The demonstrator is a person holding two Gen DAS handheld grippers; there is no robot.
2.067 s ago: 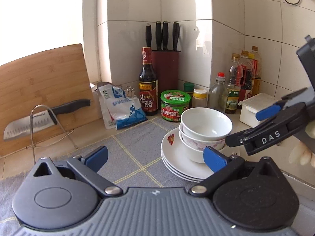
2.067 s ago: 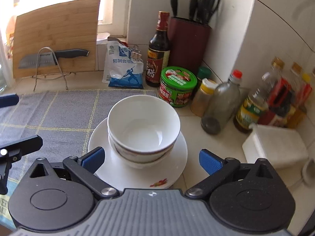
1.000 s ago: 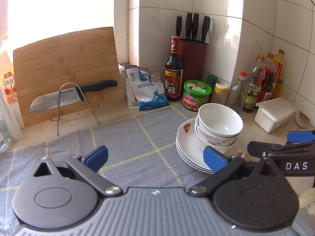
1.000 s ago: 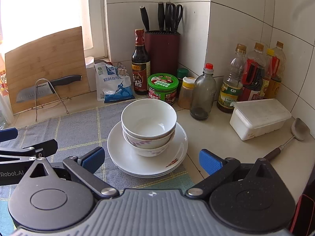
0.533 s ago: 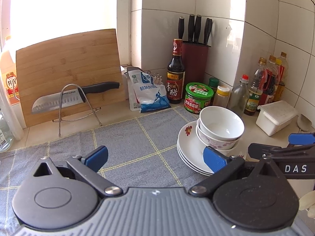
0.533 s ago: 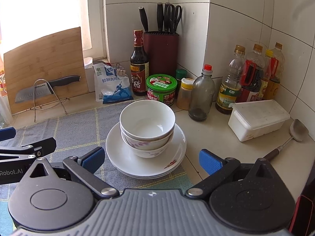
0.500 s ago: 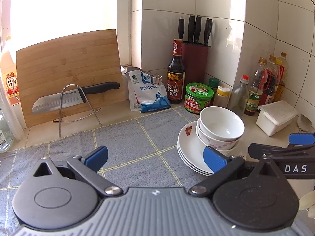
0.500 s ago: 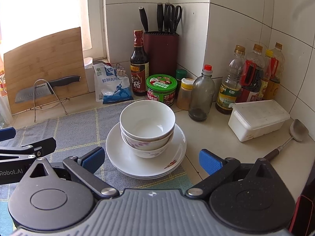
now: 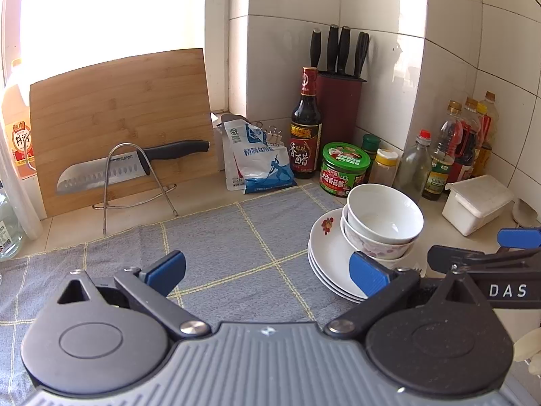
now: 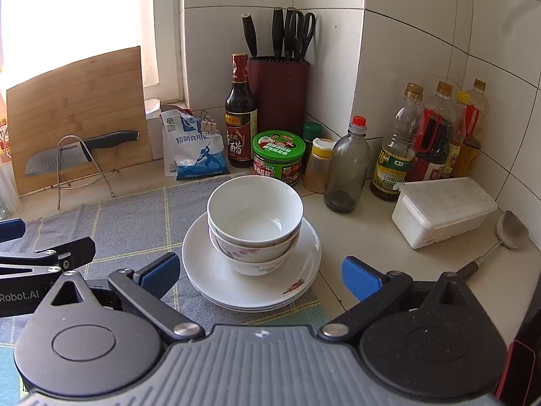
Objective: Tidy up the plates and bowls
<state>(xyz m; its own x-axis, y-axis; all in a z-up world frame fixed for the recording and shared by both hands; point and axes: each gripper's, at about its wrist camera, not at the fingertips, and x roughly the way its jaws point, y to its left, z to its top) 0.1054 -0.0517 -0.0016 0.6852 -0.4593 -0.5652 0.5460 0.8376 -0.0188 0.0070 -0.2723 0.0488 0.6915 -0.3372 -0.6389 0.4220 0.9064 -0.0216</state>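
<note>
Our right gripper (image 10: 258, 275) has its fingers (image 10: 358, 279) spread wide and empty just short of the stack, and our left gripper (image 9: 267, 270) is likewise open and empty over the cloth (image 9: 216, 237) on the tabletop. The bowls (image 10: 253, 223) sit nested on the plates (image 10: 216, 270), which straddle the cloth's right edge. We judge all of it glazed ceramic: stiff, heavy, slick and breakable, so we would pinch the top bowl's rim, one finger inside and one outside, and lift straight up.
</note>
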